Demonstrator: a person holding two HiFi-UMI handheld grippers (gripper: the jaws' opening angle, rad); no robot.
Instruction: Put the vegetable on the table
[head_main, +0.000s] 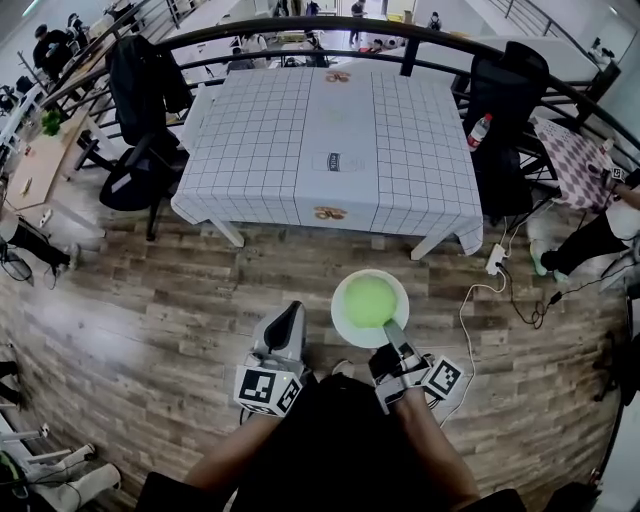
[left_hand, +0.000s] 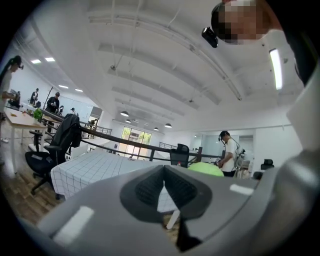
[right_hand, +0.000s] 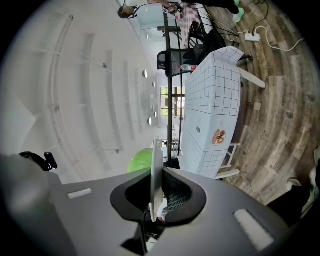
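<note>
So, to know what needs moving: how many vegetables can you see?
1: a round green vegetable on the white plate that the right gripper clamps by its rim, above the wooden floor short of the table. Others could be hidden.

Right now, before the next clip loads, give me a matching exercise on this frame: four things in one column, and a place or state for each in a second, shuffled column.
Things:
1. left tool
2. right tool
3. green vegetable
4. bottle

Places or states:
A. lying on the white plate
B. jaws together, holding nothing
C. beside the right end of the checked table
D. clamped on the plate's rim

Pairs: 1-B, 2-D, 3-A, 4-C.
</note>
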